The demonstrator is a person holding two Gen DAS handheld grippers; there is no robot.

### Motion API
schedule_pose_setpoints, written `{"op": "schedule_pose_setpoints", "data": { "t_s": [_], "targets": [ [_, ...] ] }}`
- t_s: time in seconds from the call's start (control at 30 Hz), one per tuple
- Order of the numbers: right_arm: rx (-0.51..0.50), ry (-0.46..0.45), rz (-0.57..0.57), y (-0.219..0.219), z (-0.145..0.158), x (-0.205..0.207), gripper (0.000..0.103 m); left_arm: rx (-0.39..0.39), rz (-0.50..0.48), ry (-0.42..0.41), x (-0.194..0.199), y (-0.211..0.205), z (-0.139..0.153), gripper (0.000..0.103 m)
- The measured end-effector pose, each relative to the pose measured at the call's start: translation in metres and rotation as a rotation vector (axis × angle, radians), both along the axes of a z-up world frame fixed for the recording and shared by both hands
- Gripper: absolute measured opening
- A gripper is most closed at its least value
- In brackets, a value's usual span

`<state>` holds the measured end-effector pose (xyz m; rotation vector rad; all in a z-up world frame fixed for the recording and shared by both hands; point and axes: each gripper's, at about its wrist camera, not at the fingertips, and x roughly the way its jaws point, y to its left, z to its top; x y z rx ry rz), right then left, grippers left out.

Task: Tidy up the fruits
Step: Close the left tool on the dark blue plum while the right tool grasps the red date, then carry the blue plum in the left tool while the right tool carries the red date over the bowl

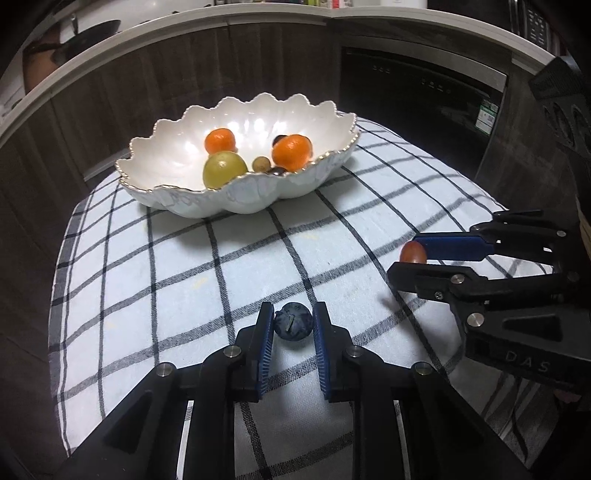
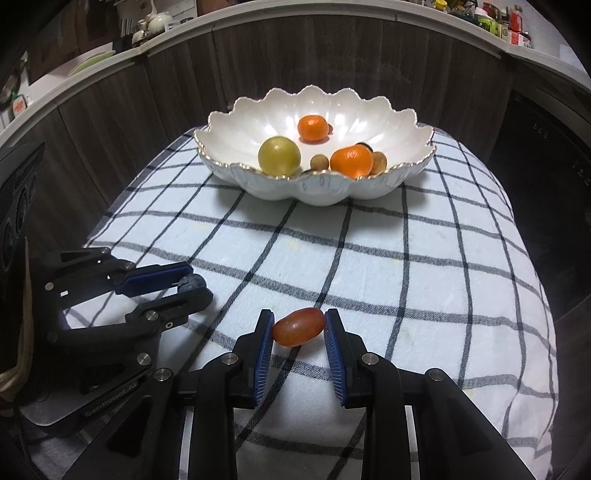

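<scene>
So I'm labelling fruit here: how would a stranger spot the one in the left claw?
On the checked cloth, well in front of the white scalloped bowl, find the left claw. Between its blue pads sits a small blueberry, the only dark blue fruit; the right claw's is reddish.

Dim room; glare on bowl [image 1: 192, 147]; fisheye warp, dark corners.

Home kitchen: curved counter [image 2: 332, 9] with bottles, crockery (blurred, likely teapots); dark oven [image 1: 424, 99]; checked tablecloth [image 2: 369, 258].
</scene>
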<state>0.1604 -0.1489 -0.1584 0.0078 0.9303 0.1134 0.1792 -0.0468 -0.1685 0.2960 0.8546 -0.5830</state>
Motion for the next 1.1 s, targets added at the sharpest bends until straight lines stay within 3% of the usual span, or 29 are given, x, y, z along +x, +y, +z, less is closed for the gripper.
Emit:
{"op": "schedule_pose_setpoints", "data": {
  "t_s": [1.1],
  "targets": [
    [-0.001, -0.139, -0.089, -0.03, 0.058, 0.041, 0.029, -0.043, 0.213, -0.05, 0.051, -0.003, 0.058, 0.022]
  ]
}}
